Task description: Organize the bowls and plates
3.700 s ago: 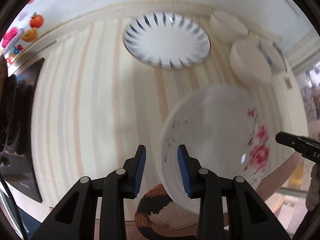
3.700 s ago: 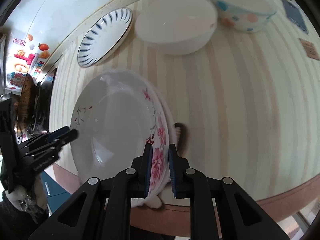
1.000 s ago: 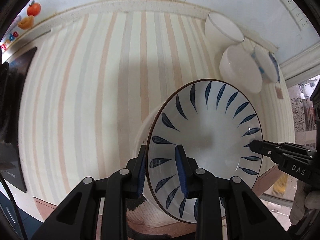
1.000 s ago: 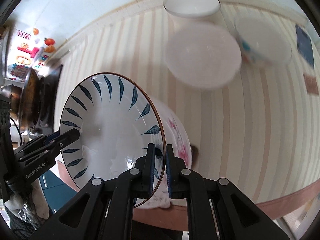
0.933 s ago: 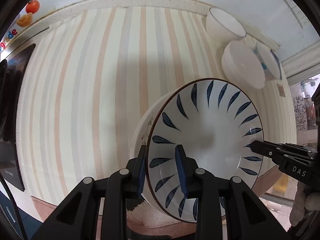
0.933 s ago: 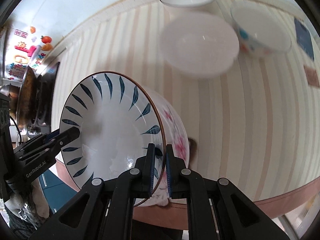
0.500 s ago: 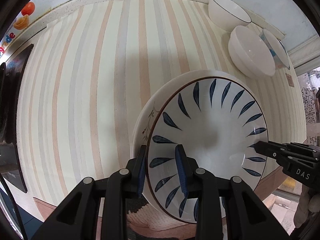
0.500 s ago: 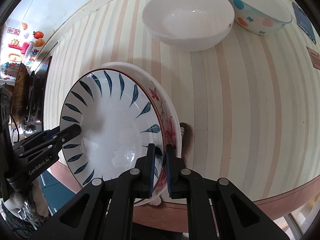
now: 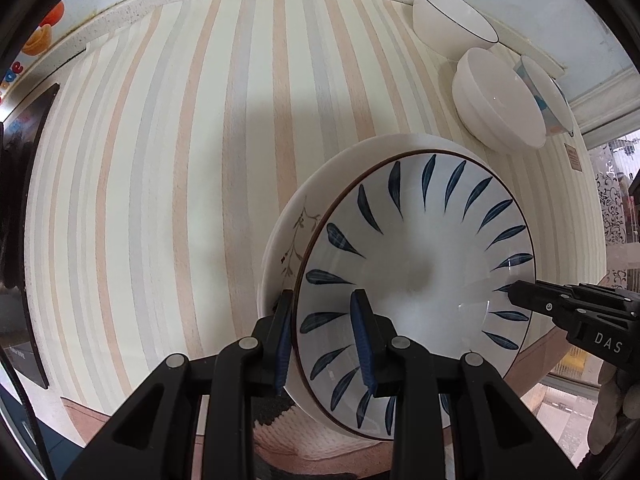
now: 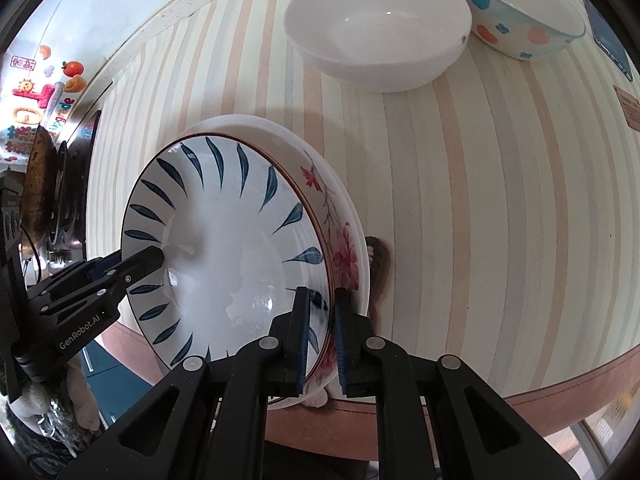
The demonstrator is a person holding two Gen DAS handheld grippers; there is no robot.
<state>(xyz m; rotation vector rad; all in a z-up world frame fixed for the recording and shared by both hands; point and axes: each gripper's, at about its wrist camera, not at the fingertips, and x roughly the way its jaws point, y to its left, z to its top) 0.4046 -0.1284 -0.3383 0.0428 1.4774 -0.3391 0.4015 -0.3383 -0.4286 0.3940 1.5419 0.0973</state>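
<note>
Striped in cream, peach and grey, the tabletop point(image 9: 168, 184) fills the left wrist view, where the blue-leaf plate point(image 9: 416, 280), held above the table a second ago, now sits low inside the flowered plate point(image 9: 292, 232) at lower centre. The left gripper point(image 9: 322, 332), which was pinching that plate's near rim half a second ago, now has its blue pads point(image 9: 362, 340) spread, one inside the rim and one outside, not pressing it. At the right edge the right gripper point(image 9: 516, 294) reaches the plate's far rim. Three empty bowls stand at upper right: a dark-rimmed bowl point(image 9: 452, 20), a plain white bowl point(image 9: 500, 100) and a spotted bowl point(image 9: 544, 96). In the right wrist view the blue-leaf plate point(image 10: 224, 248) nests in the flowered plate point(image 10: 344, 248) near the table's front edge. The right gripper point(image 10: 320, 328) has widened slightly and straddles the stacked rims at lower centre; whether it grips them I cannot tell. The left gripper point(image 10: 156, 258) enters from the left. The white bowl point(image 10: 376, 24) and spotted bowl point(image 10: 528, 12) sit along the top.
</note>
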